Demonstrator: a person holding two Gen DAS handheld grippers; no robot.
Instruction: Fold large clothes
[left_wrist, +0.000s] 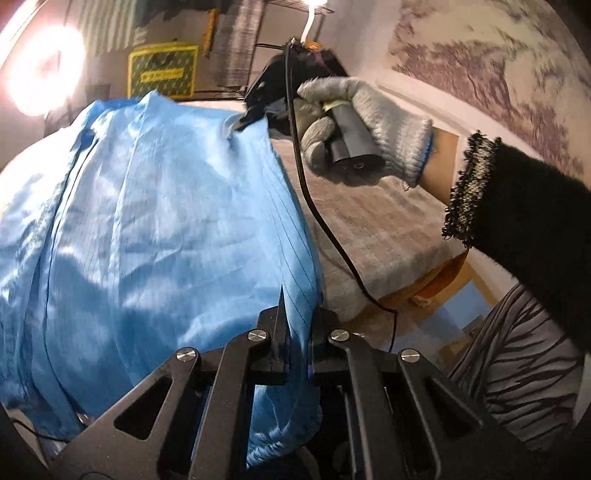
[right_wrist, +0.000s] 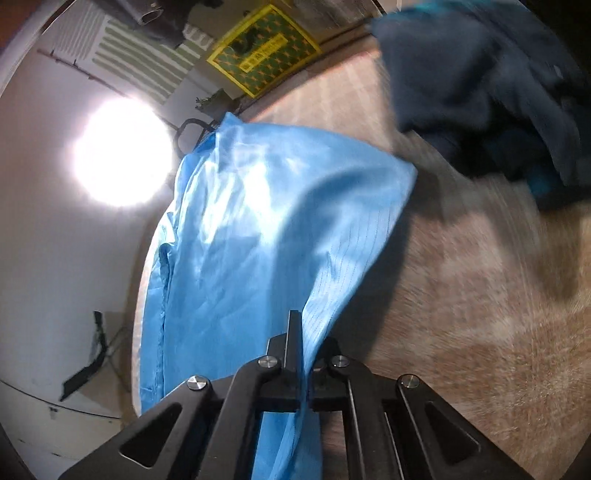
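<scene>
1. The large, shiny light-blue garment (left_wrist: 155, 221) with fine dark pinstripes is held up off the beige bed cover (left_wrist: 373, 236), stretched between the two tools, seemingly so that it hangs flat before a fold.
2. The left tool (left_wrist: 295, 332) is clamped on one edge of the cloth at 6 o'clock in its own view; the fabric runs straight down between the closed jaws.
3. The right tool (right_wrist: 304, 354) likewise grips a fabric edge, jaws closed on it. In the left view it sits at 12 o'clock, pinching a far corner, with the grey knitted-glove hand (left_wrist: 354, 125) around its handle.
4. Holding two points along one edge probably keeps that side taut, so the loose part drapes evenly.
5. A dark blue heap of clothes (right_wrist: 480, 92) lies on the bed at 1 o'clock in the right view, well apart from the garment.
</scene>
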